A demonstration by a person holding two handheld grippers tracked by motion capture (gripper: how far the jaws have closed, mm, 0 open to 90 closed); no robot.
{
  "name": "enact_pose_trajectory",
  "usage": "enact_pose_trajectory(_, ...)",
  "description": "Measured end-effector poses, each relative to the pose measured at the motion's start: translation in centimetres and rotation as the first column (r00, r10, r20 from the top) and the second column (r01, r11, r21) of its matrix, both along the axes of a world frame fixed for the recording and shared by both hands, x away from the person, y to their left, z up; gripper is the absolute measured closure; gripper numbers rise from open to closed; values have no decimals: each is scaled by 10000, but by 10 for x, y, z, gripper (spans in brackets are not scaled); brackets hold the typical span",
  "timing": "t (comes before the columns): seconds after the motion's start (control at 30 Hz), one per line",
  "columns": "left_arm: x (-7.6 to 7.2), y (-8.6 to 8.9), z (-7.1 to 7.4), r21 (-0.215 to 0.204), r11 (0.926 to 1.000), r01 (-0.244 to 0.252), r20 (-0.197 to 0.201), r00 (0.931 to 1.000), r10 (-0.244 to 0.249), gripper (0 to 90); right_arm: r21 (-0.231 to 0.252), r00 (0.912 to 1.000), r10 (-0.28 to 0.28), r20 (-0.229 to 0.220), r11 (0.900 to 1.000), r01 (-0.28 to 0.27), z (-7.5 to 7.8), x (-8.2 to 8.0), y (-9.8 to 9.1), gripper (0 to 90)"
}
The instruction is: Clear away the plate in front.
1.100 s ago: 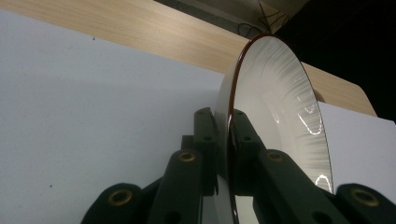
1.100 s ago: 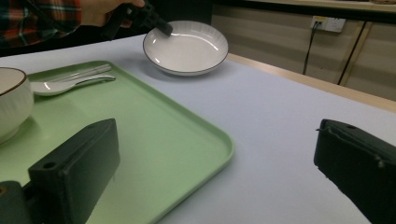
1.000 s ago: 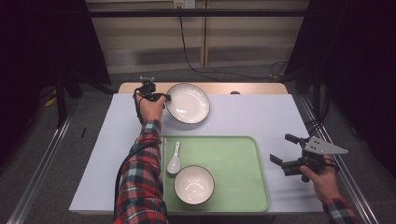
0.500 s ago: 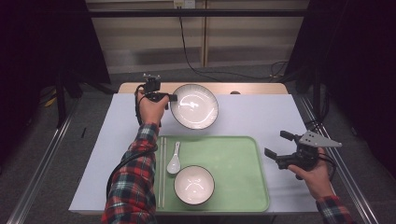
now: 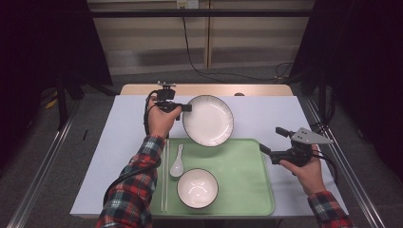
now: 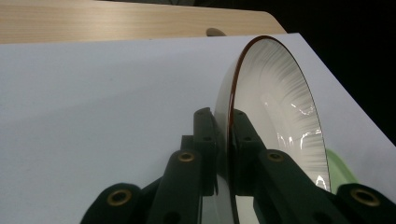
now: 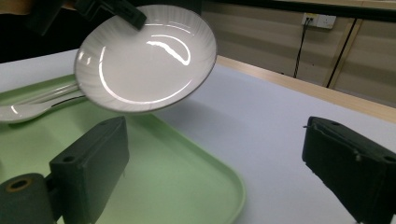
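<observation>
A white ribbed plate [image 5: 209,119] with a dark rim hangs tilted above the table, its near edge over the far edge of the green tray [image 5: 247,190]. My left gripper [image 5: 186,108] is shut on the plate's left rim. In the left gripper view, the plate [image 6: 280,107] stands edge-on between that gripper's [image 6: 223,119] pads. My right gripper [image 5: 272,139] hovers at the tray's right edge, open. Its jaws have just been closing a little, with nothing between them. The right gripper view has that gripper [image 7: 215,140] facing the plate [image 7: 144,56] and the tray [image 7: 187,186].
On the tray lie a white bowl [image 5: 197,188], a white spoon [image 5: 177,164] and a pair of chopsticks [image 5: 165,175] along its left side. A white sheet [image 5: 119,142] covers the wooden table [image 5: 204,89]. Metal rails run along both sides of the table.
The left gripper has carried the plate up, to the right and nearer, as far as the tray's far edge. The right hand has shifted left to the tray.
</observation>
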State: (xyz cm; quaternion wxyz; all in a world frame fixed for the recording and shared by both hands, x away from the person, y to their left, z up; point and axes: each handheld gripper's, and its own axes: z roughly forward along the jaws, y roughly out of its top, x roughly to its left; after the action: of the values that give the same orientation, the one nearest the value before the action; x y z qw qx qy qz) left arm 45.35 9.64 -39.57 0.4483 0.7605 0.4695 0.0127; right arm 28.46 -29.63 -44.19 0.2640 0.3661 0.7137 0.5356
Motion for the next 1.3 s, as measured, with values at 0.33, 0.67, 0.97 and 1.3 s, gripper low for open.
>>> enact_pose_trajectory(0.33,-26,-20,4,117,9934,1137,297,9930,-1140,836,514,9989,208,-425,9985,-186,-6,19,23,75)
enact_pose_trajectory(0.67,-45,-36,6,-50,9796,2007,407,9789,-2003,835,668,9975,365,-598,9972,-325,-10,30,33,177)
enact_pose_trajectory(0.97,-53,-44,7,-207,9703,2410,454,9697,-2399,834,837,9948,620,-810,9950,-552,-14,35,35,284)
enact_pose_trajectory(1.3,-54,-51,6,-366,9601,2772,476,9602,-2754,828,1591,9841,890,-1538,9852,-643,-15,35,38,584)
